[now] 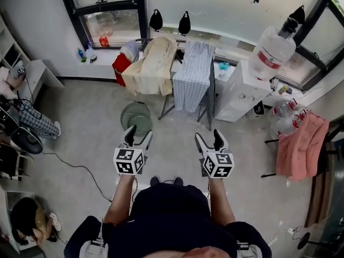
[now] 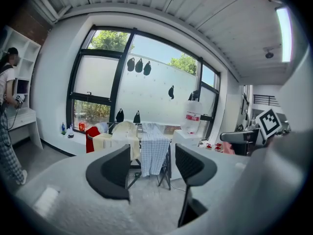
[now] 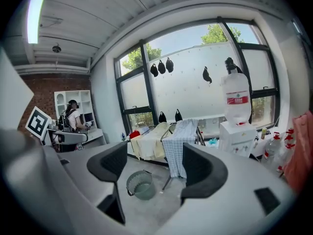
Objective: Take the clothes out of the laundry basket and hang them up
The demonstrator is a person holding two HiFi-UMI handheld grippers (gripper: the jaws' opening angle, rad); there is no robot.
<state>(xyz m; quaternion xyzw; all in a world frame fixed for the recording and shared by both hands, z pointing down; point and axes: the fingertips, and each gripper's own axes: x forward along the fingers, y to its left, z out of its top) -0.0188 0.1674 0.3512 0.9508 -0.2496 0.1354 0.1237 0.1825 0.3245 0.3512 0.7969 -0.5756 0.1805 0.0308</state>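
Observation:
A round green laundry basket (image 1: pixel 136 116) stands on the grey floor in front of the drying rack (image 1: pixel 177 79); it looks empty in the right gripper view (image 3: pixel 142 184). Over the rack hang a cream garment (image 1: pixel 150 66), a checked blue-white garment (image 1: pixel 191 74) and a red cloth (image 1: pixel 120 64). My left gripper (image 1: pixel 138 136) and right gripper (image 1: pixel 209 139) are held side by side in the air just short of the basket. Both stand open with nothing between the jaws. The rack also appears beyond the left gripper (image 2: pixel 149 168) and the right gripper (image 3: pixel 154 165).
A white water dispenser (image 1: pixel 244 87) with a big bottle stands right of the rack. A pink cloth (image 1: pixel 301 144) hangs over a stand at the far right. At the left are a desk, shelves and a person (image 1: pixel 24 117); a cable runs across the floor.

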